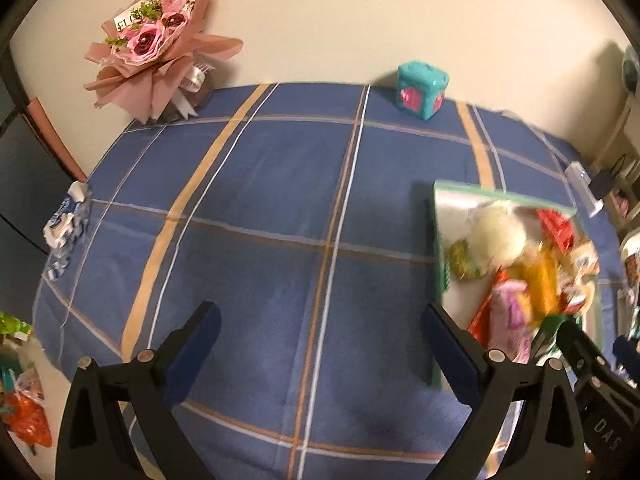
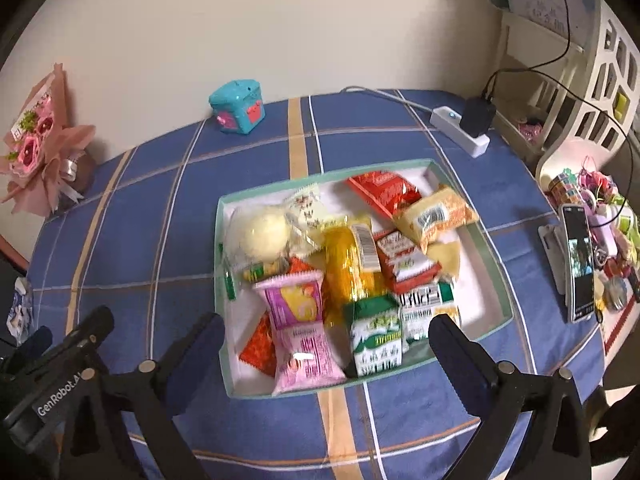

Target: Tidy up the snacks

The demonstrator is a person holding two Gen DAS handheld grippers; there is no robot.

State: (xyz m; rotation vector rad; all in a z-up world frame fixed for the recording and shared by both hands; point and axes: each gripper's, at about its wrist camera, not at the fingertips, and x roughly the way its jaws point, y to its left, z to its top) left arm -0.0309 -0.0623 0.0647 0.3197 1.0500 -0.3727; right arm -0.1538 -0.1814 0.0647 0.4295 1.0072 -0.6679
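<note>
Cream wall behind, then a tabletop (image 2: pixel 248 184) under a blue plaid cloth fills both views. On it sits our main thing, a shallow green-rimmed box (image 2: pixel 490 256) holding a loose pile of snacks (image 2: pixel 352 264): a round pale bun, a red packet, a yellow packet, a pink packet (image 2: pixel 298 332) and a green-and-white packet (image 2: pixel 376 336) nearest us.

We judge we're still at the start, nothing picked. To do it well, we'd drop the right hand-held gripper (image 2: pixel 326 354) onto one top-lying packet, say the pink or the green-and-white one, and pinch across its narrow width so it doesn't drag its neighbours. Packets overlap and look slippery; a shallow bite could slide off.

Right hand-held gripper: fingers spread wide, holding nothing, above the box's near edge, with the pink and green-and-white packets showing between them. Left hand-held gripper (image 1: pixel 322 344): also wide open and empty, over bare cloth, with the box just beside its right finger. Each gripper shows at the edge of the other's view, so they sit close together.

Smaller stuff: a pink bouquet (image 1: pixel 156 40) and a teal cube (image 2: pixel 238 106) against the wall, a power strip (image 2: pixel 460 130) with a plugged charger, a phone (image 2: pixel 578 262) on a stand, and a crumpled blue-white wrapper (image 1: pixel 66 226) at the left edge.
</note>
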